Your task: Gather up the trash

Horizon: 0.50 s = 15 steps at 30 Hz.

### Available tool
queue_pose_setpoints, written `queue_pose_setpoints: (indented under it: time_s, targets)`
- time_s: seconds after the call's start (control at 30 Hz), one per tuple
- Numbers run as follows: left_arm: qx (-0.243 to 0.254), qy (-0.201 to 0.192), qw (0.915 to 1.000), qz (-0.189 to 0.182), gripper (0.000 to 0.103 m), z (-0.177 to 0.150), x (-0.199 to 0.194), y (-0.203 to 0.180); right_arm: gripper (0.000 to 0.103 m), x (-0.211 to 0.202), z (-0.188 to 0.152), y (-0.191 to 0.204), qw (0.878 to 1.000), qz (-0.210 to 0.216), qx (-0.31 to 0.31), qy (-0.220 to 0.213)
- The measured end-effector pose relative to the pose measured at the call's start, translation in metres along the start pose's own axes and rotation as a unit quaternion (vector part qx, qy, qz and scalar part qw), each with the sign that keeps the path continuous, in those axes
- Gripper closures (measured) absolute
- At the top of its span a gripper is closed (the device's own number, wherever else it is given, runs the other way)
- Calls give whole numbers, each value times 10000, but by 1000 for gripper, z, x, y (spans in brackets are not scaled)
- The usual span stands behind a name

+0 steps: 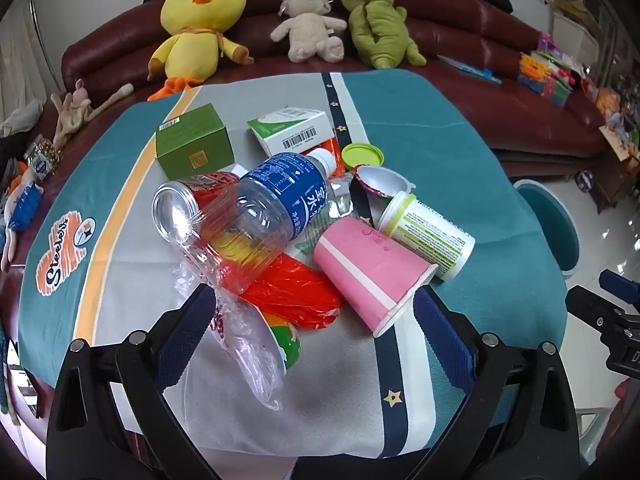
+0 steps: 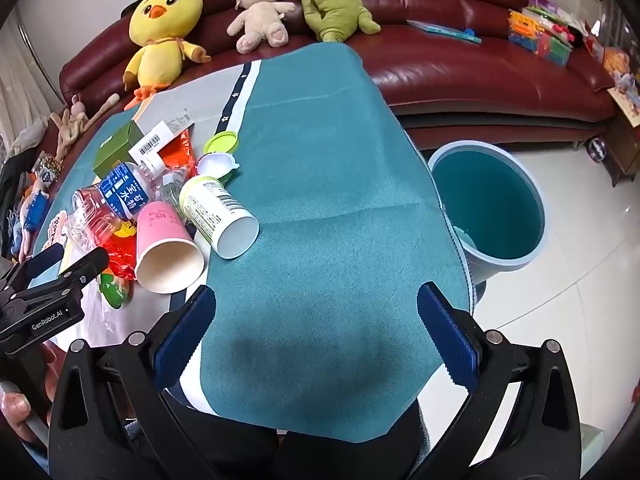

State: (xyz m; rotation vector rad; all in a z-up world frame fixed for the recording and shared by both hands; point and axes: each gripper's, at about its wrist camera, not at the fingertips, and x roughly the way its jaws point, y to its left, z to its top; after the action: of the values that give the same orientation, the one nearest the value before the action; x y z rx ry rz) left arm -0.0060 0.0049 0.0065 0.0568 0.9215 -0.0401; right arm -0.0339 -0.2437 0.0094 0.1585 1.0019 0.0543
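Both grippers stood fully spread w/ nothing between the pads: the left gripper (image 1: 316, 332) hung over the near edge of the trash pile, the right gripper (image 2: 316, 332) over bare teal cloth (image 2: 332, 152), well apart from any rubbish. The pile sat on the left part of the table: a clear water bottle w/ blue label (image 1: 256, 208) lay tilted on top, resting on a red foil wrapper (image 1: 292, 292); a pink paper cup (image 1: 368, 272) lay on its side touching a white-and-green tub (image 1: 428, 236); a green box (image 1: 192, 142), a white barcode carton (image 1: 296, 128), a green lid (image 1: 362, 155) and crumpled clear plastic film (image 1: 244, 344) lay round about. The blue bin (image 2: 492, 204) stood on the floor just beside the table's right edge, open. Risks, as I judged them: the bottle was round, slick and perched, so a pinch off-centre would prob. squirt it out and roll it toward the edge; the paper cup would crush if squeezed across the mouth; the film sat by the left pad and could snag or drag neighbours along; the bin was low and off to the side, so an early release would drop stuff on the floor.
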Motion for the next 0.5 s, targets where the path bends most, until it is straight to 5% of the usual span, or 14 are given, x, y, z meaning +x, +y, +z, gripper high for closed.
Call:
queue_pose_setpoints:
  time_s: [0.5]
  targets:
    - [46,-8,10000,-19,4,4,-10,-8,6,4,2,-4,10000,28,62,33]
